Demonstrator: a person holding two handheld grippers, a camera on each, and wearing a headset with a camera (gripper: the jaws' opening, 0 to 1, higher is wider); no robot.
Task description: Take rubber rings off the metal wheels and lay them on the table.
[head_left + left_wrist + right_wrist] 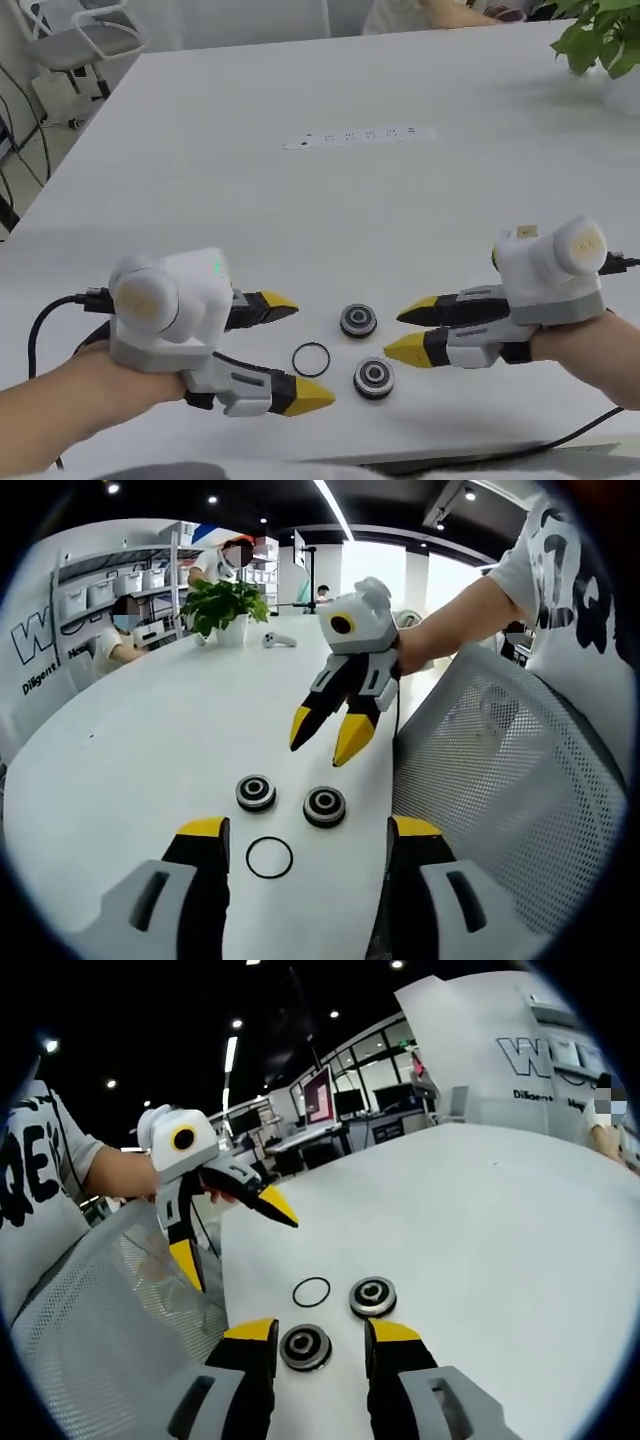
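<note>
Two small metal wheels lie flat on the white table: one farther from me, one near the front edge. A loose black rubber ring lies just left of them. My left gripper is open, its yellow-tipped jaws spread either side of the ring, with the wheels beyond. My right gripper is open and empty, pointing left at the wheels. In the right gripper view the near wheel sits between its jaws, the other wheel and ring ahead.
A white power strip lies mid-table. A potted plant stands at the far right corner. An office chair is beyond the far left corner. A mesh chair back is close to the front edge. Black cables trail from both grippers.
</note>
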